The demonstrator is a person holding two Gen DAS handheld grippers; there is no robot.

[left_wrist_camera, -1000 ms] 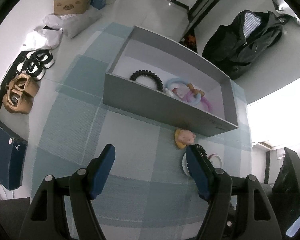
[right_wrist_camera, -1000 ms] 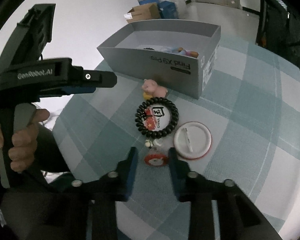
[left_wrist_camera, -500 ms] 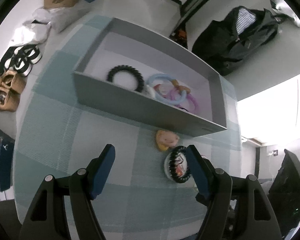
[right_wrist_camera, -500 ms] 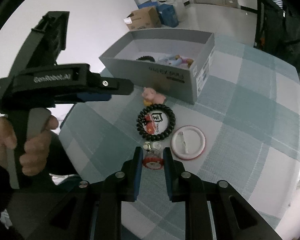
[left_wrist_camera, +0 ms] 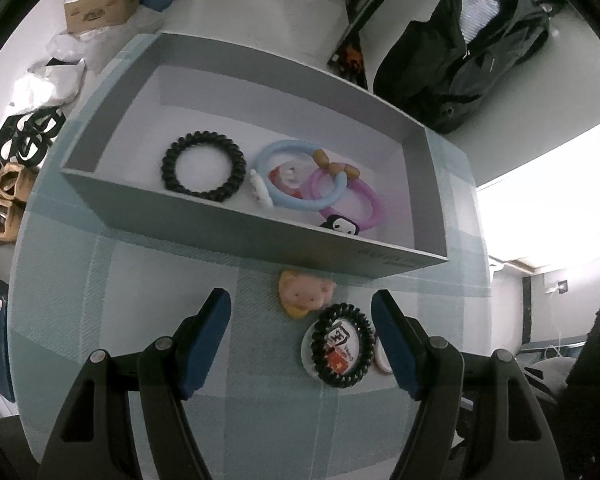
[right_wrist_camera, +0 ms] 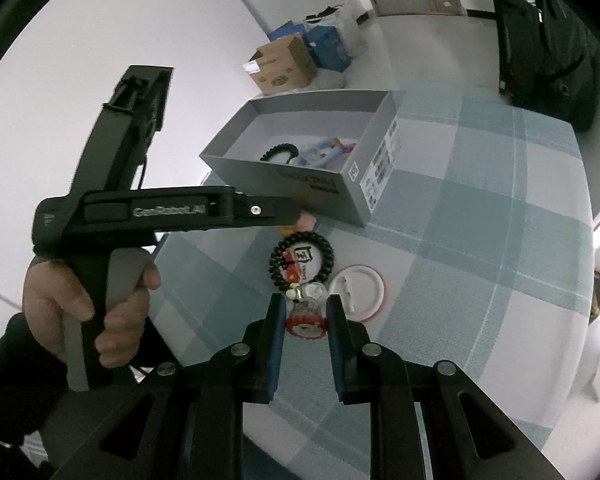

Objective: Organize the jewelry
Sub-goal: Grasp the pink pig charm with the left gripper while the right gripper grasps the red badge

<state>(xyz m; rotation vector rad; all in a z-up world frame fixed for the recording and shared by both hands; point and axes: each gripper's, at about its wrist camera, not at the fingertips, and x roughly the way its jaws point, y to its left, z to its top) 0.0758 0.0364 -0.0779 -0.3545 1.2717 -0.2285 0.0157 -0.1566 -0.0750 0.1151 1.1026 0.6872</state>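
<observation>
While I look down the right gripper, its fingers are pinching a small red-rimmed charm with a pale bead cluster at its far end; whether the charm rests on the bench or hangs clear of it I cannot tell. Just beyond it lies a black spiral hair tie laid over a round badge with a red patch, and to the right of that a white, red-edged badge lies face down, its pin showing. A pink pig figure sits between the hair tie and the near wall of the grey box.

My left gripper hangs over the checked cloth with its fingers spread wide and nothing between them; the pig and the tie with its badge lie below the gap. From the right camera I see a hand wrapped round that tool's handle.

Inside the box I can make out a second black spiral tie, a blue ring, a pink ring overlapping it, some amber beads and a small black-and-white charm against the near wall.
</observation>
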